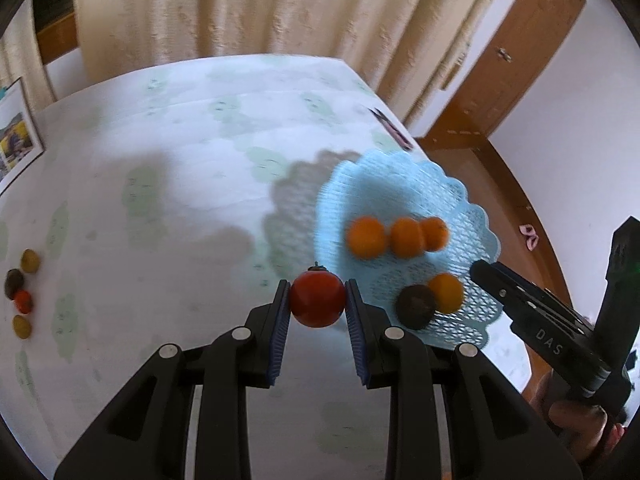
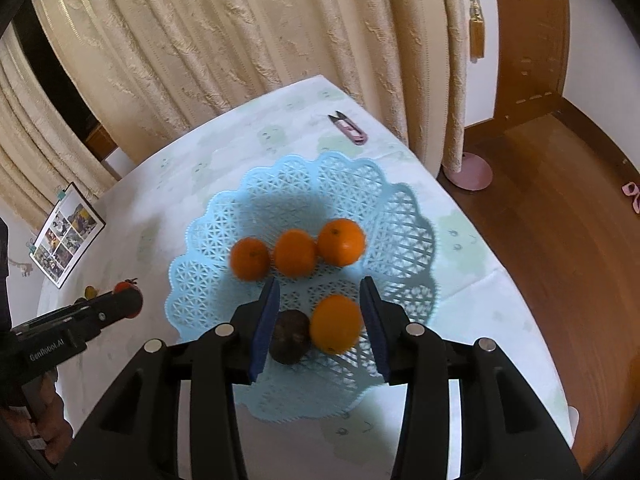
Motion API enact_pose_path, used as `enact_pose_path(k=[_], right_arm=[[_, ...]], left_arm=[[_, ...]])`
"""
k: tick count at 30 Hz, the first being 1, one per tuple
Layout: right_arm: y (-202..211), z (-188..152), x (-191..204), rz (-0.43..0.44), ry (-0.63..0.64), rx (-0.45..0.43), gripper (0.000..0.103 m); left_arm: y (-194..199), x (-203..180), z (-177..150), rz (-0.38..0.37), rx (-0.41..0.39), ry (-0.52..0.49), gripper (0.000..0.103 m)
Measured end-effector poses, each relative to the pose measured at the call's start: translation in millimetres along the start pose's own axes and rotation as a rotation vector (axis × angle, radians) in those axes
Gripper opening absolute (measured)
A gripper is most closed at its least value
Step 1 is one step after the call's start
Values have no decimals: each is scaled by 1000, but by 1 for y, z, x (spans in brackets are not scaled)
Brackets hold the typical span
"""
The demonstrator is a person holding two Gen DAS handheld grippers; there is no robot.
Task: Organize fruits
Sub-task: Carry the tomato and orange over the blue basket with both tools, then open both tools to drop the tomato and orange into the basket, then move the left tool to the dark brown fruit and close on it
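My left gripper [image 1: 317,298] is shut on a red tomato [image 1: 317,299] and holds it above the table, just left of the blue lattice basket [image 1: 404,184]. The basket holds three oranges in a row [image 2: 296,253], a fourth orange [image 2: 335,324] and a dark round fruit [image 2: 289,337]. My right gripper [image 2: 320,312] is open and empty, hovering over the fourth orange and the dark fruit. It also shows in the left wrist view [image 1: 484,272]. The left gripper with the tomato shows in the right wrist view [image 2: 128,300].
Several small fruits [image 1: 22,292] lie at the table's left edge. A photo sheet [image 2: 68,232] lies at the far left and pink nail clippers [image 2: 347,128] behind the basket. The table edge and wooden floor [image 2: 560,240] are to the right; curtains hang behind.
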State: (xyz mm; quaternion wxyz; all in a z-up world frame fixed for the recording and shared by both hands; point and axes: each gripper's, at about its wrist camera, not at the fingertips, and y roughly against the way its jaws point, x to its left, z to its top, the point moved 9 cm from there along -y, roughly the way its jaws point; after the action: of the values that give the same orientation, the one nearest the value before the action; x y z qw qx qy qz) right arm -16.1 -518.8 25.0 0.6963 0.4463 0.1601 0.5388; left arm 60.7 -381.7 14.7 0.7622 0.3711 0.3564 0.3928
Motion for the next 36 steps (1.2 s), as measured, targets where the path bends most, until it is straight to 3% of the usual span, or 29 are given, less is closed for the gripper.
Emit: enact_pose_path(k=[1, 9, 10, 12, 16, 36], right_arm=[[2, -1, -3, -8, -5, -7, 58], [10, -7, -16, -27, -26, -11, 58], [10, -8, -17, -29, -29, -10, 59], [9, -8, -17, -31, -34, -12, 64], [5, -7, -8, -22, -31, -13, 66], [-26, -14, 138, 129, 225, 24, 66]], left_arm=[[-1, -3, -1, -6, 3, -6, 28], [-16, -30, -4, -50, 35, -43, 31], [-17, -30, -4, -50, 39, -37, 45], [-14, -24, -2, -29, 20, -25, 64], [-9, -6, 0, 5, 9, 3, 68], [51, 151, -25, 196, -52, 249, 69]])
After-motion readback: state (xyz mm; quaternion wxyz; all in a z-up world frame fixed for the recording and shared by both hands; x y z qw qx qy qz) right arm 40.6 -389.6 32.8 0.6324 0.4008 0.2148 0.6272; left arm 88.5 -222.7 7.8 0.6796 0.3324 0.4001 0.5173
